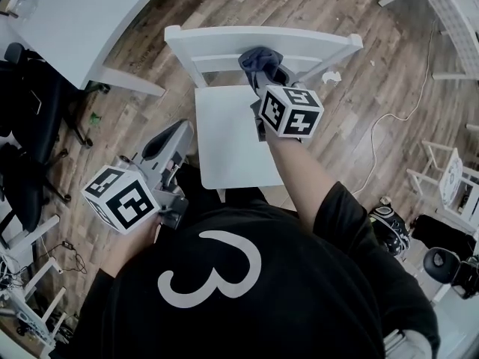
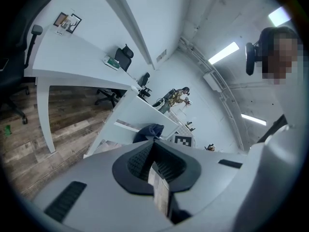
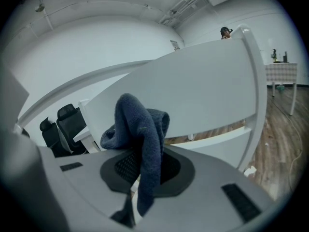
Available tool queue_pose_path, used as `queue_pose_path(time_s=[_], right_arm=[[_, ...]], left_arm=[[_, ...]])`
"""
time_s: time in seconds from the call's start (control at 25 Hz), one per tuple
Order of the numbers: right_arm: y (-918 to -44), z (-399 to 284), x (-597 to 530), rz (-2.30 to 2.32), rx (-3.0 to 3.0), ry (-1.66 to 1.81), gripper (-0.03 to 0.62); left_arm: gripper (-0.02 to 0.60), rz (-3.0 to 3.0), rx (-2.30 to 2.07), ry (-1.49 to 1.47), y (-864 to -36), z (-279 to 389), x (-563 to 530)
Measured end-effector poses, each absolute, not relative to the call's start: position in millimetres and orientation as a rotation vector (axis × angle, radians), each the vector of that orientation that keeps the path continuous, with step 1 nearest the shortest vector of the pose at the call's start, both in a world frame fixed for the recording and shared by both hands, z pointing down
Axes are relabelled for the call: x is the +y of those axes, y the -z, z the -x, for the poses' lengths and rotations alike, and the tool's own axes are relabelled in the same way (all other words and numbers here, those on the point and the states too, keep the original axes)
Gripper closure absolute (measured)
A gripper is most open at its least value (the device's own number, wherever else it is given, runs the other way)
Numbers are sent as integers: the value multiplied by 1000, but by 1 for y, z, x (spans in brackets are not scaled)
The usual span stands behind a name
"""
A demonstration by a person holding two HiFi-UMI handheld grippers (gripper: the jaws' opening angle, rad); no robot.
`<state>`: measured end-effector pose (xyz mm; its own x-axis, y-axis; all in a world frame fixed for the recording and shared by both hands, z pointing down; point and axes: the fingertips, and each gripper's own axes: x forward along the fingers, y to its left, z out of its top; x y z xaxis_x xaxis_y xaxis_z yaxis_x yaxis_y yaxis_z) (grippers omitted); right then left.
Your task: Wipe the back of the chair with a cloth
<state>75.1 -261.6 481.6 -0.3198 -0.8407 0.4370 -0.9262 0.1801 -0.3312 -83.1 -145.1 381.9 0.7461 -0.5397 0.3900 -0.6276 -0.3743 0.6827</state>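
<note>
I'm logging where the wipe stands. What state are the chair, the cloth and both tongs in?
chair: upright, seat bare.
cloth: bunched, clamped, lying against the chair's top back rail.
right tongs: shut on the cloth.
left tongs: shut, nothing between them, held off to the side of the chair.
</note>
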Motion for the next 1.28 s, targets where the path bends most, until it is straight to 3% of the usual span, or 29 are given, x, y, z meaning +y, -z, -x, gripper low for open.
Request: queue_pose_path(time_s=[1.28], right_arm=[[-489,-222,-248,-1889,-2140,-846,543]], left_arm=[[568,-2096,-804,-166,-382,21,-132]])
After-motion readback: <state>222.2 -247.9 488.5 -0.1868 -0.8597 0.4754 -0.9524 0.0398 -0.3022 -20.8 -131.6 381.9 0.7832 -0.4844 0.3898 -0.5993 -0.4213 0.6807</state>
